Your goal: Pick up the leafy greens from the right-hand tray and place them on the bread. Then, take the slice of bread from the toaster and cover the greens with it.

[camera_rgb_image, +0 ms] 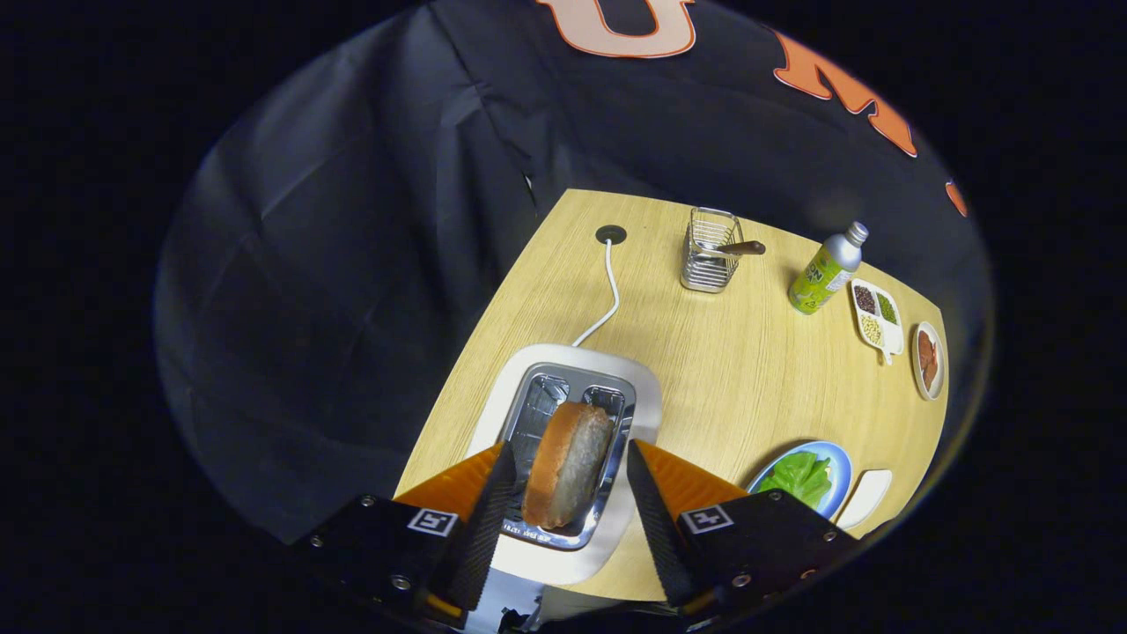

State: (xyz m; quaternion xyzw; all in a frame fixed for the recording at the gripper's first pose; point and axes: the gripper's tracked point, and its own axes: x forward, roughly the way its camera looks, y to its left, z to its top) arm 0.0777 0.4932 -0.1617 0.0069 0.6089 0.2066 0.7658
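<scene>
The tool (563, 511) hangs over the toaster (568, 458) with its fingers spread wide; the bread (568, 475) stands between them, and a gap shows on either side, so nothing is gripped yet. The bread stands on edge in the slot, crust uppermost, and rises well clear of the metal top. It is judged light, soft and easily crushed, with a dry crumb that will not slip. The best hold is likely across its two flat faces, on the part that stands above the slot, with gentle pressure; a hard squeeze could dent or tear it. The lift probably needs to go straight up along the slot, since the metal rim on both sides could catch the slice or the fingers.

The greens (799, 477) lie on a blue plate (841, 458) at about 3 o'clock from the toaster, just beyond the right finger; whether bread lies under them cannot be told. A white dish (865, 497) sits touching or just beside the plate. The way from toaster to plate looks open across the desk (731, 370).

Well apart, at 12 to 2 o'clock: a white cord (607, 295) that runs to a desk hole, a wire caddy (709, 251), a bottle (826, 271), a divided tray (876, 319) and a small bowl (927, 359). None stands in the path.
</scene>
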